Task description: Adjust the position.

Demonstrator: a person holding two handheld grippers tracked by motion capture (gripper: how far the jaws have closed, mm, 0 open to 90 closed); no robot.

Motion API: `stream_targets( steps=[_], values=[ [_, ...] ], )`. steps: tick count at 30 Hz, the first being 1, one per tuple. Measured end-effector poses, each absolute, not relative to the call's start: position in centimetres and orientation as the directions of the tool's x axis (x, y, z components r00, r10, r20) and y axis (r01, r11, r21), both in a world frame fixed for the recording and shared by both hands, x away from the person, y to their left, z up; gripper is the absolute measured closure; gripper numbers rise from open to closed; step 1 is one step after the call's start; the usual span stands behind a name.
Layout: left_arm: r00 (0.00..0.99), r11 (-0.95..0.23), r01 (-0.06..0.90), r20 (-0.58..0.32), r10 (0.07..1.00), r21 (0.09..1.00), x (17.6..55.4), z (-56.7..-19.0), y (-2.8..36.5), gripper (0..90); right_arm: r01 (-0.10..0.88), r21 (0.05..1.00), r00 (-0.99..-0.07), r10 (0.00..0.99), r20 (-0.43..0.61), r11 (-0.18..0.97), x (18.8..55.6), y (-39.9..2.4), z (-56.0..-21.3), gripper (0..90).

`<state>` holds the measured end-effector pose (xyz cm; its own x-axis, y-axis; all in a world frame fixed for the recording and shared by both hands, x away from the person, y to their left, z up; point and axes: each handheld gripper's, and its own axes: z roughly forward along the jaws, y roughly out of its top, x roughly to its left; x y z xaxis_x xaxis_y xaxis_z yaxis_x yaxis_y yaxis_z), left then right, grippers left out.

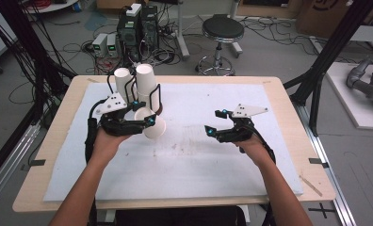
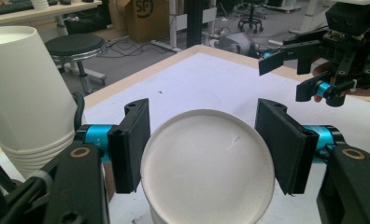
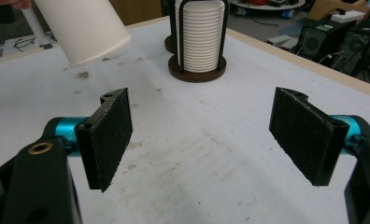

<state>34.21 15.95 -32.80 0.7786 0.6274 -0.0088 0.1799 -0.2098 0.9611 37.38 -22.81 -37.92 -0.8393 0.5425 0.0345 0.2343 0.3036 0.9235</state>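
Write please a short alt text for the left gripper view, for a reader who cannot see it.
A single white paper cup sits between the two black jaws of the left hand-held gripper, bottom toward the camera. A stack of white cups stands at left, and the right hand-held gripper hovers open over the white table mat beyond.

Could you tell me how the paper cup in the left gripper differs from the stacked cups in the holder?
The held cup is single and tipped on its side above the mat; the stacked cups are many, nested upright. The left gripper clamps the held cup, while the stacked cups stand in a dark wire holder. Both are plain white.
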Motion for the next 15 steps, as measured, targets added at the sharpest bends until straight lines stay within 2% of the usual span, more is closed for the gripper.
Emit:
stream_targets(
  steps=[9,15],
  values=[
    [0.811,-0.210,0.158,-0.005,0.585,0.965,33.4,-33.6,15.3,37.0,0.219,0.931,-0.855,0.517,0.038,0.293,36.6,-22.9,-39.1,21.7],
    [0.847,-0.212,0.143,-0.009,0.531,0.967,33.1,-33.8,14.0,37.1,0.211,0.937,-0.894,0.443,0.069,0.279,35.7,-22.5,-39.0,21.4]
  ],
)
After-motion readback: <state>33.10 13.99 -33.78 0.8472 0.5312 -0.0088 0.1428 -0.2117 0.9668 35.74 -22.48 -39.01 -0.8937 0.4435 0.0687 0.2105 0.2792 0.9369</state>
